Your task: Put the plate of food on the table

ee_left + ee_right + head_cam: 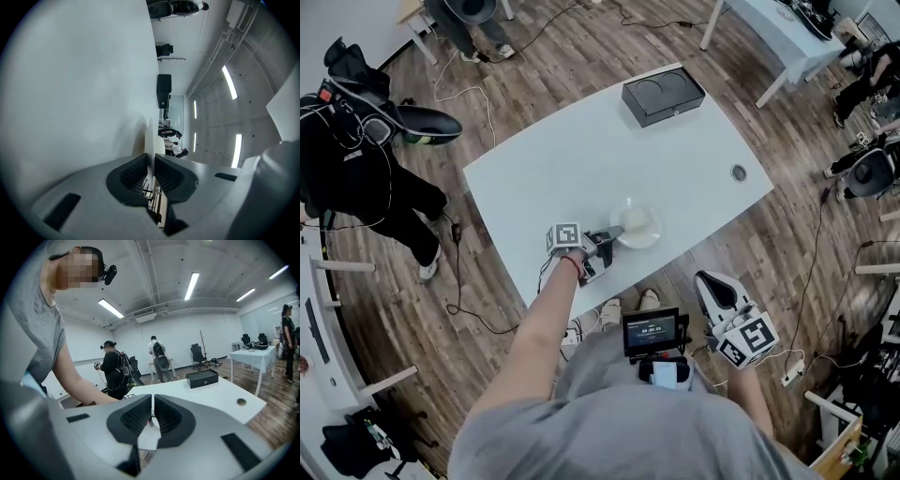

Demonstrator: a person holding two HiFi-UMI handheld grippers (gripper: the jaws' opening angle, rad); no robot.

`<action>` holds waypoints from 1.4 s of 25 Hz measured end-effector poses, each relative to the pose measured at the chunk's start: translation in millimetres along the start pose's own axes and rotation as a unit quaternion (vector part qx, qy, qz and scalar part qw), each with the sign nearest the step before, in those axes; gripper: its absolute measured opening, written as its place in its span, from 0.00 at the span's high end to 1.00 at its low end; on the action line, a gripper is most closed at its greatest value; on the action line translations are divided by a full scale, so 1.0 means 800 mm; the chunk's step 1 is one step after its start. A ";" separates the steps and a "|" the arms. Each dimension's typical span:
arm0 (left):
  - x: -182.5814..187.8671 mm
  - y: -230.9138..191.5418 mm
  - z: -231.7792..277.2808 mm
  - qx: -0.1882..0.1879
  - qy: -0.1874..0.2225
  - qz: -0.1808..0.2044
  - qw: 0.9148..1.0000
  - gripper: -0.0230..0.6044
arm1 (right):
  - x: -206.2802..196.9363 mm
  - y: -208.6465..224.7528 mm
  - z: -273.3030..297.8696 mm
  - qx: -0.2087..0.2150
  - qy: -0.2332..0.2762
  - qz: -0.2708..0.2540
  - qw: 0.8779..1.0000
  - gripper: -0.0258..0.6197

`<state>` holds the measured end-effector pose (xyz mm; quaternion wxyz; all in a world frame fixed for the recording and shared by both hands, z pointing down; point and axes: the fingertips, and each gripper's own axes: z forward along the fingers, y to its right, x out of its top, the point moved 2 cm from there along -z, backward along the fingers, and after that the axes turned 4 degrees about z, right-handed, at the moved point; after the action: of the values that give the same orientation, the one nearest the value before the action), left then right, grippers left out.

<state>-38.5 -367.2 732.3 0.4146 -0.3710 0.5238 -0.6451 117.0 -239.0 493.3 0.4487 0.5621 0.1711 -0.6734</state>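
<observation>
Closest to the person's body, the right gripper (709, 281) hangs off the table's near edge beside the waist, marker cube toward the person. In the right gripper view its jaws (152, 401) stand almost together with nothing between them. A small dark screen (652, 330) sits at the person's chest just beside it.

The bare left arm reaches forward over the white table (581, 159). The left gripper (614, 236) is at the near side of the plate (639, 225), and in the left gripper view its jaws are pinched tight on the plate's thin white rim (150, 140), seen edge-on. The plate is over the near part of the tabletop, close to the front edge. From where I stand I can't tell whether it sits flat or is held just off the surface, and what lies on it is too pale to make out.

Farther along the table, a round cable hole (739, 172) lies toward the right edge. A black box (663, 97) rests at the far end, well apart from the plate. Beyond the table, a person in black (356, 169) stands on the wood floor.
</observation>
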 end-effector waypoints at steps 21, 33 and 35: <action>0.023 -0.013 -0.014 0.178 0.015 0.181 0.967 0.90 | 0.001 -0.002 0.015 0.009 -0.005 -0.002 1.000 0.91; 0.024 -0.012 -0.034 0.269 -0.003 0.273 0.924 0.80 | 0.001 -0.003 0.011 0.009 -0.008 -0.007 1.000 0.91; 0.024 -0.008 -0.040 0.274 -0.002 0.282 0.919 0.80 | 0.002 -0.003 0.011 0.010 -0.007 -0.009 1.000 0.91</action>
<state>-76.0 -372.4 733.6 0.6660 -0.0813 0.4089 -0.6185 109.4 -244.6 494.2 0.4378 0.5601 0.1659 -0.6834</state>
